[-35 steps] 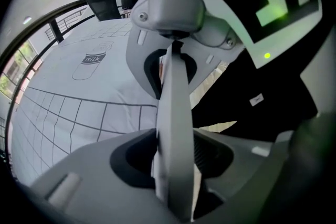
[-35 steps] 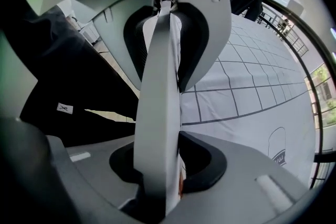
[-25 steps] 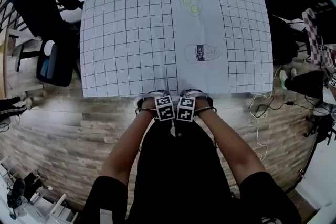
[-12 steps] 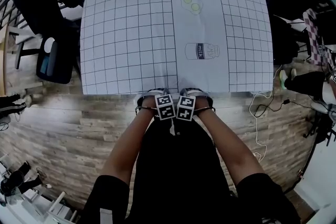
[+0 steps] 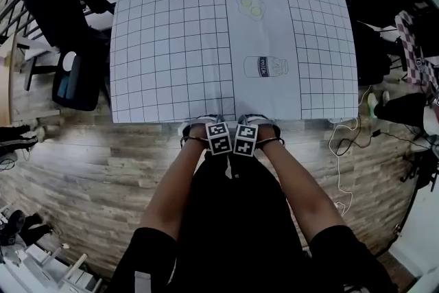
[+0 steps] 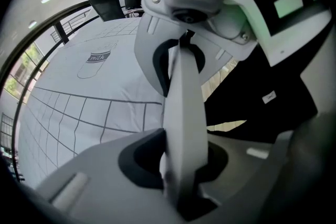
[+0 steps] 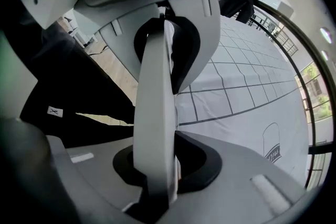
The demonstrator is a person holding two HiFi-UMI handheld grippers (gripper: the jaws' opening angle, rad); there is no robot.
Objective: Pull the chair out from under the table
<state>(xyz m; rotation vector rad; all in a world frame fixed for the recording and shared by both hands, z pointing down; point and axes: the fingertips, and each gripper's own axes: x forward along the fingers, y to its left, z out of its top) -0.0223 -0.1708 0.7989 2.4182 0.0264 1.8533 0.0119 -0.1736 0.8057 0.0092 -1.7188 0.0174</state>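
At the near edge of the desk, the left gripper and right gripper sit side by side, pointing down. Both have just been closing, and each pair of fingers now looks pinched onto the thin white top edge of the chair, one grip right beside the other. The rest of the chair is out of sight under the desk. So the grab looks made, but the pull hasn't started, and the whole drag backward is left to do.

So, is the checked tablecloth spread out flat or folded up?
Spread flat: in the head view the tablecloth lies fully open, and its grid lines run straight, with no fold.
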